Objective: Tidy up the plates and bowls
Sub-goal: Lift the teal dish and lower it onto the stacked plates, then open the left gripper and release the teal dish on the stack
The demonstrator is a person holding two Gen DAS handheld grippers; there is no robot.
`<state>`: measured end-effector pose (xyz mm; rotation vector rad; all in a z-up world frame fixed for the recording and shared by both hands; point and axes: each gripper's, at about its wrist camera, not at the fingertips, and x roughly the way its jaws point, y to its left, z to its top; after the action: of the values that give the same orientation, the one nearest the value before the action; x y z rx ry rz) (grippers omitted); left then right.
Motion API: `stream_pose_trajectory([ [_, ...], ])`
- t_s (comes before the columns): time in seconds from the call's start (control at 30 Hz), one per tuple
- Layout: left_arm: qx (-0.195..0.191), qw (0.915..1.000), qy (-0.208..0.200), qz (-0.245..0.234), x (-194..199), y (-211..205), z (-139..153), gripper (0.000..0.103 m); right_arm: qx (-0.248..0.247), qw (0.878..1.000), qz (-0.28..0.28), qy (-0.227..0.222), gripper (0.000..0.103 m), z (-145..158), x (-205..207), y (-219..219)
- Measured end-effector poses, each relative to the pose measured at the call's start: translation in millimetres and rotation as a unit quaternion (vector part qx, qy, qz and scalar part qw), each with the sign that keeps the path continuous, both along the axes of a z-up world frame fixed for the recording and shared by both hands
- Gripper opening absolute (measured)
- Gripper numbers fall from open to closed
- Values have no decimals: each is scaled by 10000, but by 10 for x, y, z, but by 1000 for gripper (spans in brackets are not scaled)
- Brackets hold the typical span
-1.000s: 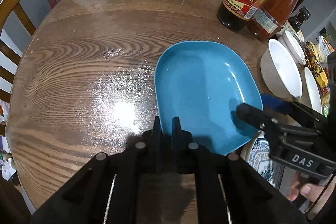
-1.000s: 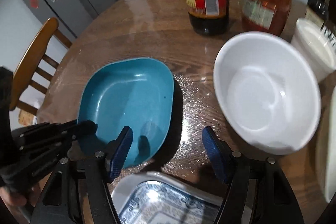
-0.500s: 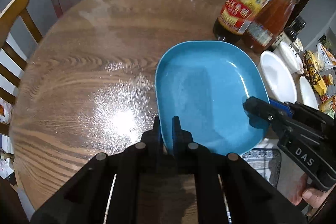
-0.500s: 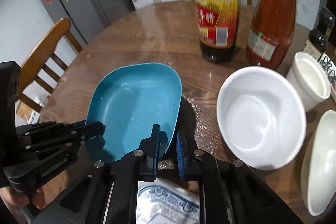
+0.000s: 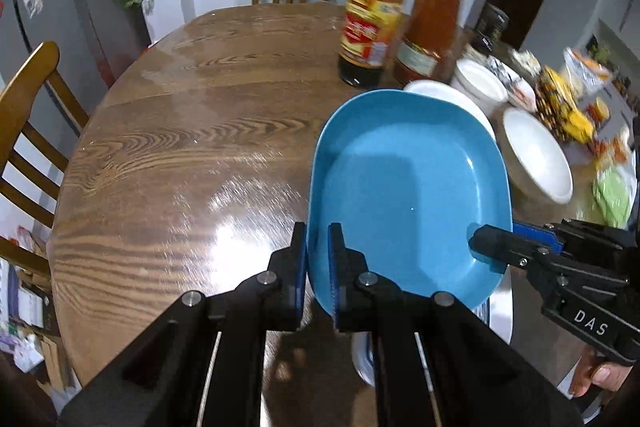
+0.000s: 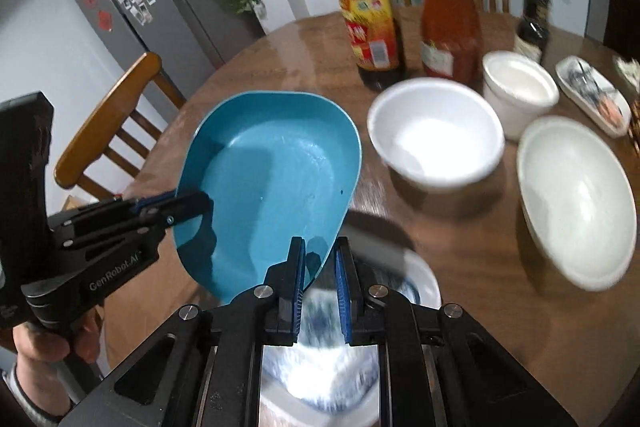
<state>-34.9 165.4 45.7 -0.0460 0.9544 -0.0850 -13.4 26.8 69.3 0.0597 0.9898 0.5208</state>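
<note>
The blue plate (image 5: pixel 408 195) is held up above the wooden table (image 5: pixel 180 147), tipped a little. It is pinched at its near rim by both grippers. The left gripper (image 5: pixel 317 259) is closed on the plate's left edge, and the right gripper (image 6: pixel 320 267) is closed on its right edge. The plate's long side is pointed away from both grippers, toward the bottles (image 6: pixel 372 27). A blue-and-white patterned plate (image 6: pixel 416 283) is seen right under the held one, near the table's edge. It looks like the blue plate is meant to be set on it. Two white bowls (image 6: pixel 436 131) are close on the right, so little room is left there. Lots of bare table is seen on the left.
</note>
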Motion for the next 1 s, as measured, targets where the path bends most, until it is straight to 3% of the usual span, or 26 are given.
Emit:
stream_pose_trajectory([
  [0.2,86,9990,274,-334,-180,-216,-196,9,38,9989,-153,443,17,-210,-223,-284],
  [0.5,262,9967,625,-456,-269,-330,-390,9,-32,9969,-168,773,17,-439,-378,-325],
  [0.83,586,9952,636,-465,-248,-383,-394,13,-207,9972,-196,690,18,-474,-369,-301],
  [1.0,590,9958,616,-334,-233,-325,-385,13,-320,9980,-164,517,28,-415,-401,-271],
])
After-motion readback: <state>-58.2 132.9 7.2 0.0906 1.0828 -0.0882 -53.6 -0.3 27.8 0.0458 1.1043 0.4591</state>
